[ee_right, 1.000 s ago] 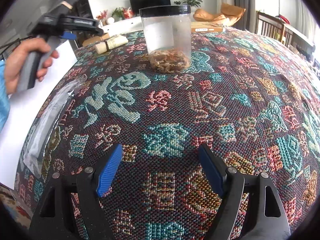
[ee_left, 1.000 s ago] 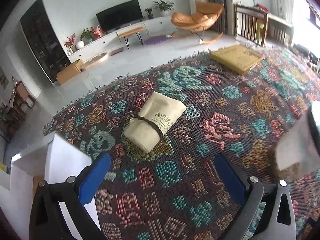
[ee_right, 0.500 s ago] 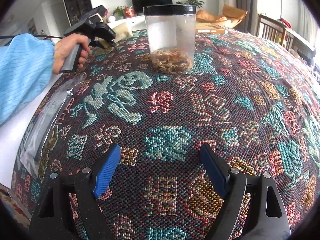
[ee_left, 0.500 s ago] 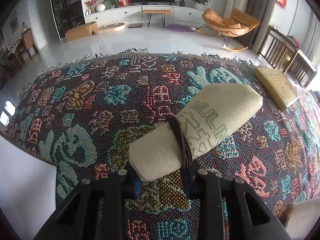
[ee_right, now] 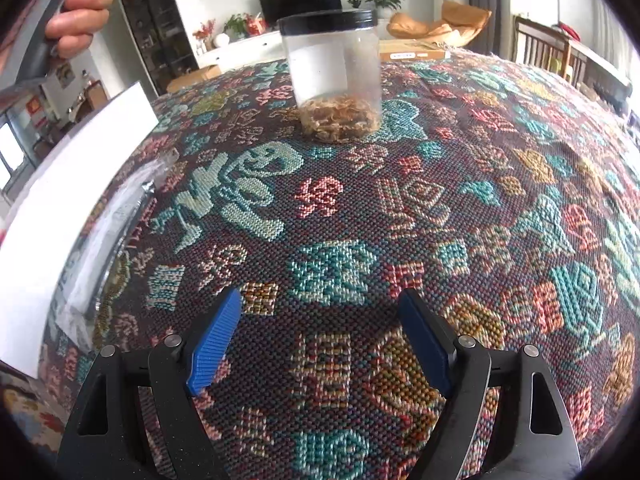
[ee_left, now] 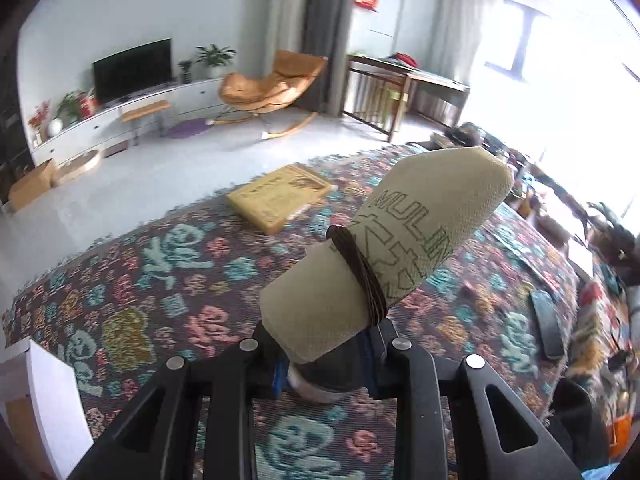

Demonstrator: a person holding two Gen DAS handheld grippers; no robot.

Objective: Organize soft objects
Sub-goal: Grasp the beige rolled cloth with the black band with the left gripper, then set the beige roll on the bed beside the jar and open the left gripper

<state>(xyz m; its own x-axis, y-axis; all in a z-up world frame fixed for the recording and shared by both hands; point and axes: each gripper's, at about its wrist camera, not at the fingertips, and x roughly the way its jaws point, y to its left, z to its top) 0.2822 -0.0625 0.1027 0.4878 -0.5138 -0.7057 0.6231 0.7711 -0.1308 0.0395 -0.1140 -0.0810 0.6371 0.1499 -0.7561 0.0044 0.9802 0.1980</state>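
- One soft thing is in my grip right now: the rolled cloth bundle (ee_left: 384,256), cream coloured, printed with green lettering and cinched by a dark band (ee_left: 360,276) around its middle.
- My left claw (ee_left: 324,364) is pinched onto the near end of that roll, jaws squeezed close together with the fabric between them. The roll is clear of the patterned bench cover (ee_left: 180,280) and juts forward and upward from the claw.
- My right claw (ee_right: 320,340) is spread wide with nothing between its blue pads (ee_right: 214,344), hovering above the cover in front of the clear jar (ee_right: 334,76) with the black lid.
- Handling, as I judge it: the roll looks light and squashy. It keeps its shape only because of the band, so a hard squeeze will flatten the end and not hurt it.
- Held at one end, the far end could droop or swing. A hold just beside the band, where the cloth is tightest, would be steadier and less likely to let layers slide out.
- The weave looks rough enough not to slip on the pads.
- A flat yellow box (ee_left: 280,196) lies farther back on the cover, well apart from the roll. I cannot tell where the bundle is meant to go.
- In the right view, the person's hand (ee_right: 82,8) grips the left tool's handle at upper left.
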